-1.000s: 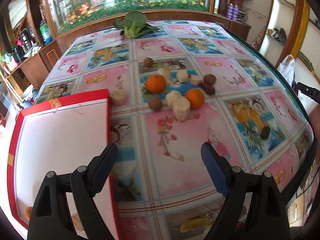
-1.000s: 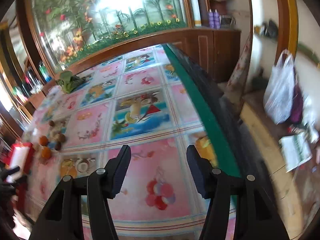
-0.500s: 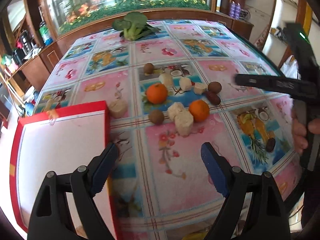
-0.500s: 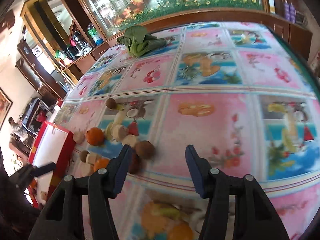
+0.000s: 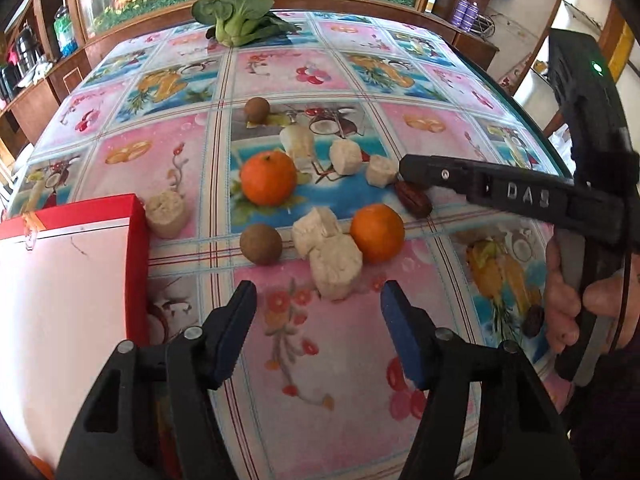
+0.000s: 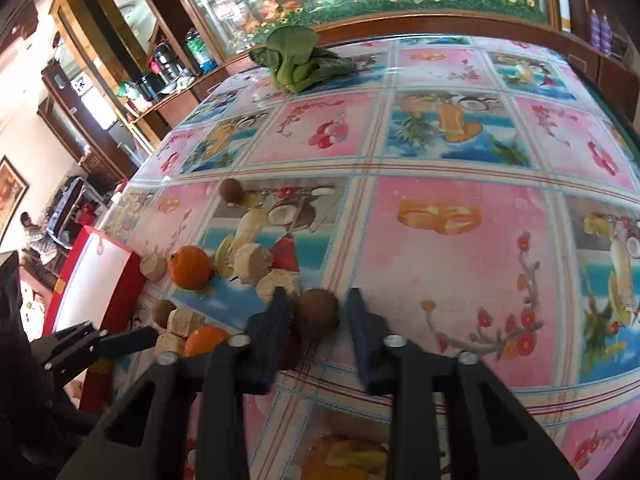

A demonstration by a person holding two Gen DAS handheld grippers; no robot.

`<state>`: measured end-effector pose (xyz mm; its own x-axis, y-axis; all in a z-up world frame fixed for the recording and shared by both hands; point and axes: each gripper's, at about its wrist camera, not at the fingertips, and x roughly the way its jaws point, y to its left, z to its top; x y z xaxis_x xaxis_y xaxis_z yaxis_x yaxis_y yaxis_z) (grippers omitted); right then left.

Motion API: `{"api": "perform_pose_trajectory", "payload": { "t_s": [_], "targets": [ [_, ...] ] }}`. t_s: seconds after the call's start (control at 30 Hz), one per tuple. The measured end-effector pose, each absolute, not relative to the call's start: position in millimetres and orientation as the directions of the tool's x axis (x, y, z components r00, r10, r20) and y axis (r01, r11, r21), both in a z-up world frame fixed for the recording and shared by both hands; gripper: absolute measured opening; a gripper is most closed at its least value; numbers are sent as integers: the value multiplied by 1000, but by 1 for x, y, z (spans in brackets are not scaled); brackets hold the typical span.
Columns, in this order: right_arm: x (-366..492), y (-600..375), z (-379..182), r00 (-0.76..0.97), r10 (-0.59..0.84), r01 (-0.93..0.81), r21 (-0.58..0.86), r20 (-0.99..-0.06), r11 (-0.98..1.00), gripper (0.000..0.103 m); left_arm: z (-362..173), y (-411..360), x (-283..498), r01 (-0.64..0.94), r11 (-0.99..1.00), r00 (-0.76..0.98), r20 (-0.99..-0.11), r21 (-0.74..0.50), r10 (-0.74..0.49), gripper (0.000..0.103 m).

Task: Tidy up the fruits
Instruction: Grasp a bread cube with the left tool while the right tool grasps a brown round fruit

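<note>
Below the left wrist camera, the left gripper (image 5: 316,308) hangs unclenched and empty, jaws just narrowing, pale chunks (image 5: 335,264) at 12 o'clock

From the right wrist, the right gripper (image 6: 316,314), jaws just closing, brackets a brown round fruit (image 6: 318,314); contact unclear, so it may roll free

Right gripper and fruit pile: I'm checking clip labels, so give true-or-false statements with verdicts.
1. The brown round fruit lies between the right gripper's fingers. True; the jaws have just been closing, and a gap shows on one side.
2. Two oranges lie on the tablecloth. True.
3. The leafy green lies inside the red box. False; it lies at the table's far end.
4. The date rests on top of an orange. False; it lies on the cloth.
</note>
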<state>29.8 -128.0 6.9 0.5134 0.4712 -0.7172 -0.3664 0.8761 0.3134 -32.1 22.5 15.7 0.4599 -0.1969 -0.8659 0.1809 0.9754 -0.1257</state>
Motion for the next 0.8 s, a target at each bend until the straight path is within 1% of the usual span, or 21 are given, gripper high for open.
{"api": "perform_pose_trajectory", "payload": {
  "t_s": [0.17, 0.2, 0.23, 0.4, 0.67, 0.7, 0.73, 0.8],
  "targets": [
    [28, -127, 5, 520, 469, -379, 299, -714, 876, 22, 14, 19, -26, 184, 975, 467, -862, -124, -197, 63],
    [28, -128, 5, 519, 473, -379, 305, -712, 874, 22, 14, 18, -25, 187, 975, 469, -861, -120, -196, 62],
    [28, -129, 5, 517, 478, -379, 310, -710, 872, 22, 14, 15, -25, 196, 974, 475, -858, -113, -195, 55],
    [27, -135, 4, 510, 500, -367, 349, -700, 863, 22, 13, 15, -25, 200, 975, 486, -854, -101, -188, 49],
    [26, -132, 4, 519, 489, -369, 333, -701, 868, 22, 15, 21, -31, 135, 981, 484, -855, -139, -188, 49],
    [26, -132, 4, 518, 491, -368, 335, -701, 867, 22, 15, 21, -31, 127, 982, 487, -854, -137, -182, 45],
    [26, -132, 4, 518, 491, -368, 336, -700, 867, 22, 15, 20, -31, 125, 984, 493, -852, -130, -175, 36],
    [26, -131, 4, 518, 491, -367, 336, -701, 867, 22, 15, 18, -30, 125, 984, 496, -852, -123, -170, 34]
  ]
}}
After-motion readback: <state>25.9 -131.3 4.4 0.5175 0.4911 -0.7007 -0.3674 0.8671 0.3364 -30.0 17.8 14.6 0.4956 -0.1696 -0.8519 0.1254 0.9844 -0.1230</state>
